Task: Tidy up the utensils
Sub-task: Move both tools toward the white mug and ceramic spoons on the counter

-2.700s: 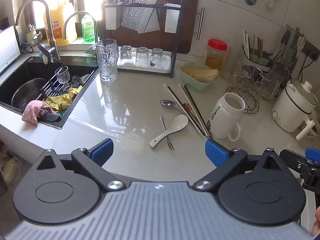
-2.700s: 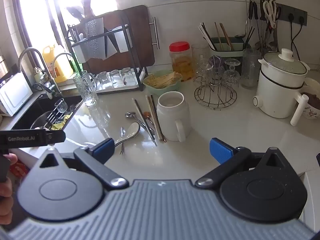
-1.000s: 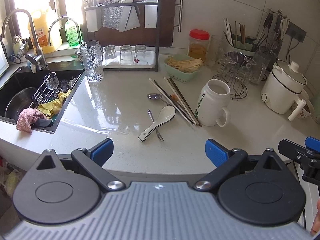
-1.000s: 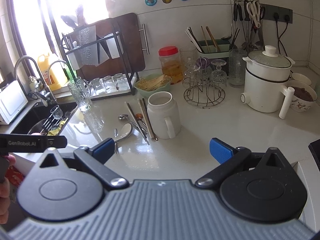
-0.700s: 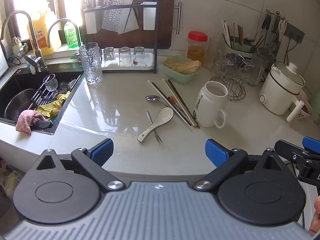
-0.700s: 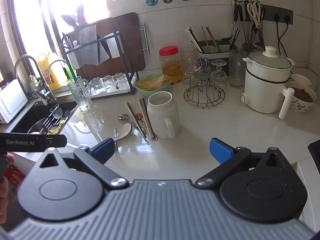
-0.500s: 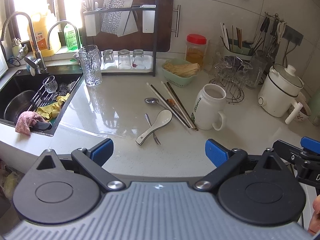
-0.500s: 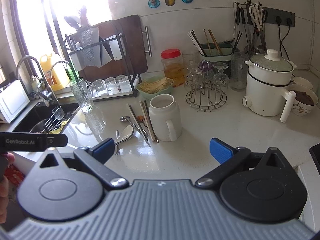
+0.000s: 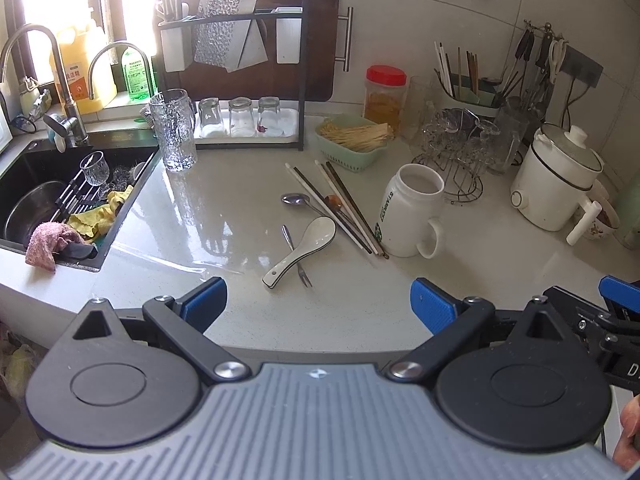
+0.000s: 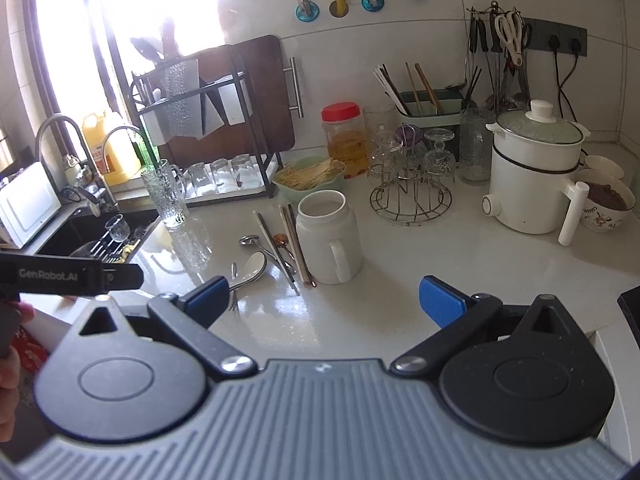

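Loose utensils lie on the pale counter: a white ceramic spoon [image 9: 304, 250] [image 10: 251, 266] crossing a small metal fork [image 9: 296, 258], a metal spoon [image 9: 297, 200] [image 10: 250, 241], and several chopsticks [image 9: 340, 206] [image 10: 286, 246] fanned beside a white mug [image 9: 412, 210] [image 10: 329, 236]. A green utensil holder [image 10: 430, 108] with chopsticks stands by the back wall. My left gripper [image 9: 318, 304] is open and empty, hovering near the counter's front edge short of the utensils. My right gripper [image 10: 324, 298] is open too, in front of the mug, with nothing between its blue pads.
A black sink [image 9: 48, 196] with dishes and cloths lies at the left. A glass pitcher [image 9: 173, 134], a dark dish rack [image 9: 240, 80], a green basket [image 9: 354, 142], a red-lidded jar [image 9: 385, 94], a wire glass stand [image 10: 410, 184] and a white cooker [image 10: 534, 170] line the back.
Both grippers have drawn back and risen a little, so the counter looks slightly farther. The utensils have not moved, and both grippers stay open.
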Available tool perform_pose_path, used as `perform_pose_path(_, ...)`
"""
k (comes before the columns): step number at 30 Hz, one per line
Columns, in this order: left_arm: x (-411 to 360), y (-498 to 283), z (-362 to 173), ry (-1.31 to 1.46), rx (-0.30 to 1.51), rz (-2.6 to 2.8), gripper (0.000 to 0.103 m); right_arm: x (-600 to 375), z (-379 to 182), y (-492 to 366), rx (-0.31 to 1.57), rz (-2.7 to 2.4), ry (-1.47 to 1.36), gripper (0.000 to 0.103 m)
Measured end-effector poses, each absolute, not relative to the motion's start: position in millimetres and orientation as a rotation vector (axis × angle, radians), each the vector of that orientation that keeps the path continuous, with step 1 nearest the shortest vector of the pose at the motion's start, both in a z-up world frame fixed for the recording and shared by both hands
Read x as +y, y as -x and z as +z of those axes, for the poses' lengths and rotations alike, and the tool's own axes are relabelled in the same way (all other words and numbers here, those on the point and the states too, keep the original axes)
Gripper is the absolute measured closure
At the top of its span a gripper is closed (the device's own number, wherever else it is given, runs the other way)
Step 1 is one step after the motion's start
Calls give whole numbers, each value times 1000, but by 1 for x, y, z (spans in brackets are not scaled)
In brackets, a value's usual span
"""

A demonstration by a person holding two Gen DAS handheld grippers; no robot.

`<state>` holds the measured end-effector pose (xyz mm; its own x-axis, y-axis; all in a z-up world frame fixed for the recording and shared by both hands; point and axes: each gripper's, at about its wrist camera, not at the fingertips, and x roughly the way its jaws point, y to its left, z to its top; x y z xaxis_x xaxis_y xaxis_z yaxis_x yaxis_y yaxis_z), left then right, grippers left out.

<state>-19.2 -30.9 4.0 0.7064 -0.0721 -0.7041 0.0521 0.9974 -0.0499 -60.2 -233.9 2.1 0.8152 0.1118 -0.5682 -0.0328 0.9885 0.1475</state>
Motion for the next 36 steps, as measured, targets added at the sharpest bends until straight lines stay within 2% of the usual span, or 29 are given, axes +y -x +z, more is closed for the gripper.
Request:
perform_pose_path(27, -32, -1, -19, -16, 797, -30, 3, -244, -15, 46, 650, 88, -218, 0)
perform_pose_path(30, -30, -10, -28, -23, 788, -23, 3, -247, -17, 45, 621, 43, -249, 5)
perform_pose_path(36, -27, -36, -43, -73, 769, -73, 3, -243, -24, 34, 611, 19, -238, 5)
